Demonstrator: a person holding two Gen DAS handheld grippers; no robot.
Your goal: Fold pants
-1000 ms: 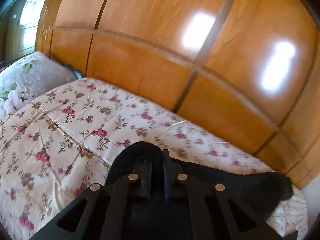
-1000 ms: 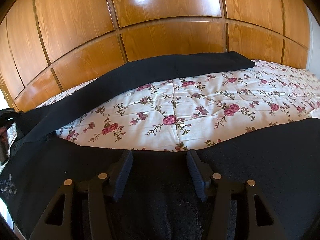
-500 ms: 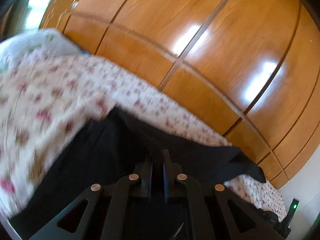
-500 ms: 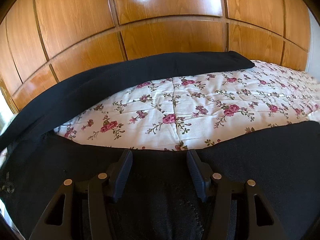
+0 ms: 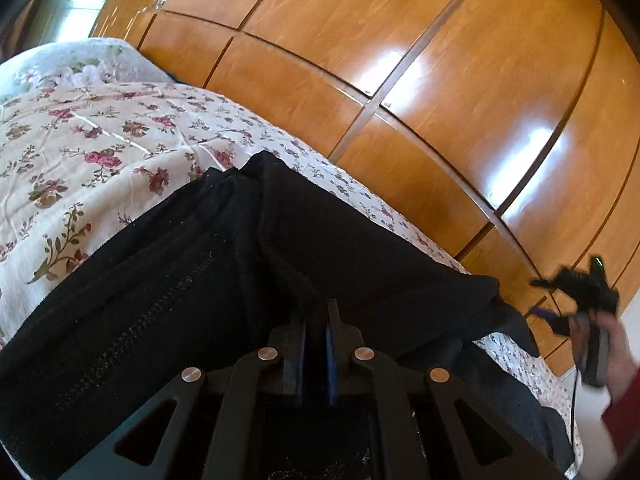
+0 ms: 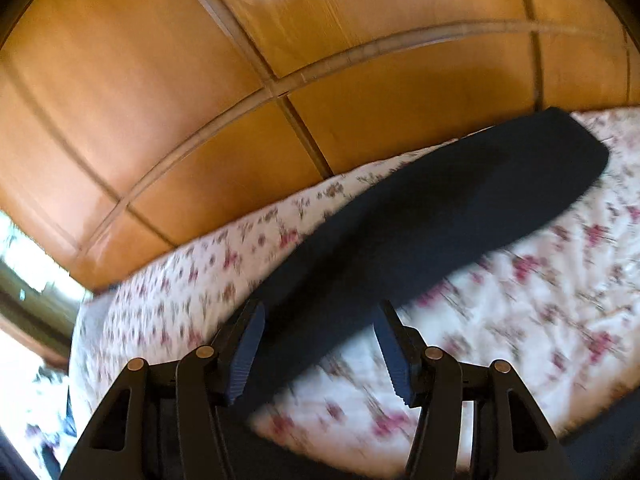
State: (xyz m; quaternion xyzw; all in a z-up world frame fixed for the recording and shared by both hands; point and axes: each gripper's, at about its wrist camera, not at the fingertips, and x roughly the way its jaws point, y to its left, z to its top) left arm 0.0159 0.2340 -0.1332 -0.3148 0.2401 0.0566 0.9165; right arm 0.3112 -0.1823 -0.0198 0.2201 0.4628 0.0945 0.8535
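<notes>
Left claw (image 5: pixel 316 320), low centre of frame, was clamped shut on a fold of the black pants (image 5: pixel 168 280), anchoring them on the floral bed (image 5: pixel 80 140). Right claw (image 6: pixel 318 344) stood half open and empty over one leg (image 6: pixel 460 200), free to regrasp; wooden wardrobe (image 6: pixel 200 80) behind.

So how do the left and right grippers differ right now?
The left gripper has its jaws together, pinching the black pants; the right gripper has its jaws apart, with nothing pinched. The left view is sharp, with pants filling the space below it; the right view is blurred, with a pant leg stretched across the floral bedspread beyond its fingers. Both face the wooden wardrobe.
</notes>
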